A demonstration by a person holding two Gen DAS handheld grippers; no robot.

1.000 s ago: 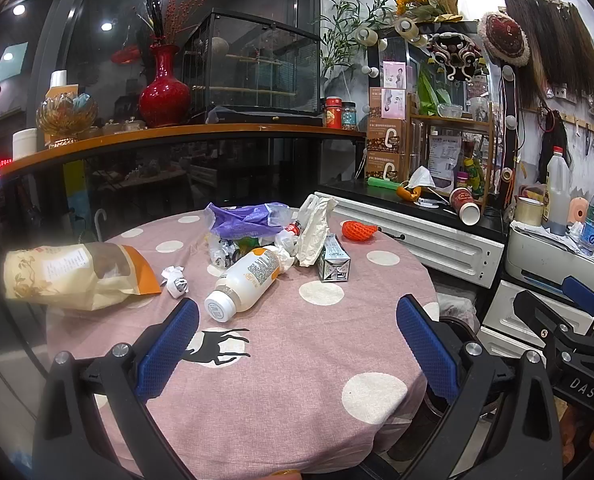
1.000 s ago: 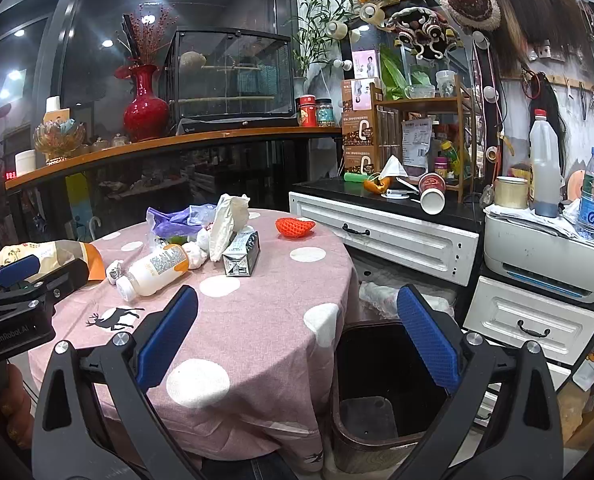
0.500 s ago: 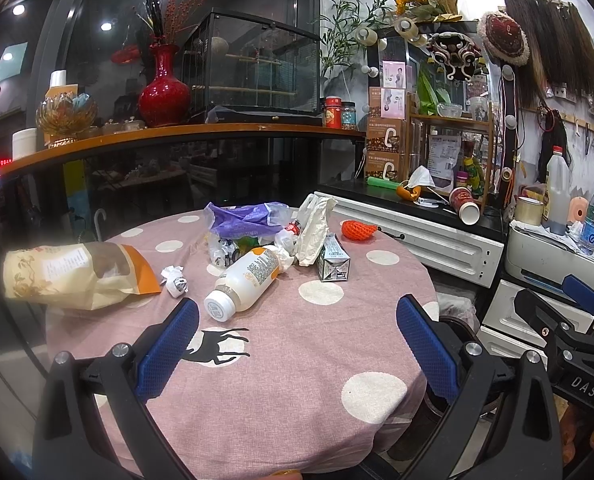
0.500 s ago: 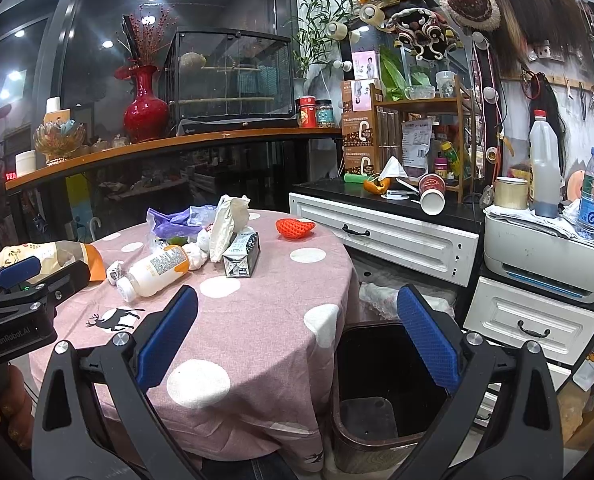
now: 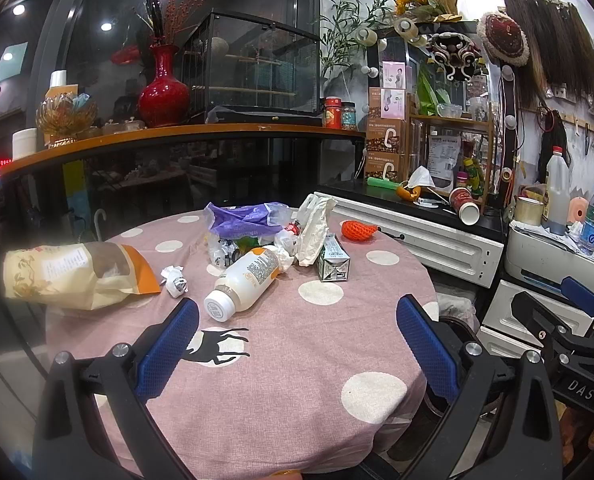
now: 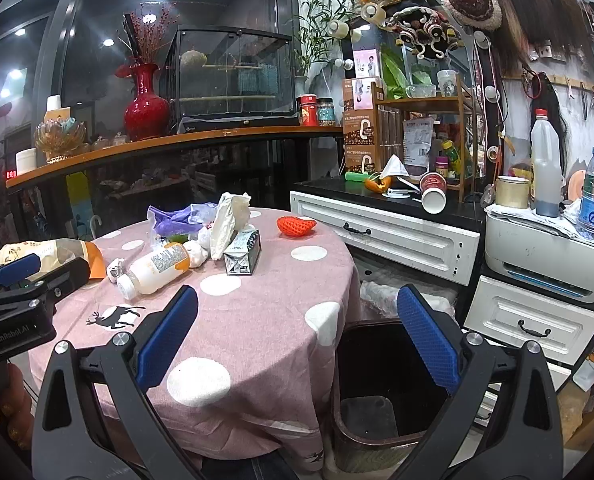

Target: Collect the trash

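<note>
The room is a cluttered shop interior: a long curved wooden counter (image 5: 185, 134) runs along the back, carrying a glass terrarium case (image 5: 257, 72) and a glossy red ceramic vase (image 5: 163, 92). To the right stands a white drawer cabinet with a black top (image 5: 425, 236), and beside it a white printer (image 6: 545, 256) loaded with bottles.

In front sits a round table under a pink cloth with white polka dots (image 5: 297, 360). Beside it on the floor, just right of the table edge, stands a dark brown trash bin (image 6: 381, 412), open at the top.

The trash lies clustered on the far half of the cloth: a tan and orange paper snack bag (image 5: 73, 272) at the left edge, a crumpled purple plastic bag (image 5: 249, 220), a white plastic bottle with an orange label (image 5: 245, 280) lying on its side, a small grey-green drink carton (image 5: 333, 264) standing just right of it, an orange foam fruit net (image 5: 359, 230) apart near the far right rim, and a small crumpled white wrapper (image 5: 175, 280).

The left gripper (image 5: 297, 344) hovers over the near table with its blue-padded jaws spread wide and empty. The right gripper (image 6: 297, 336) is likewise spread and empty, above the table edge and the bin.
</note>
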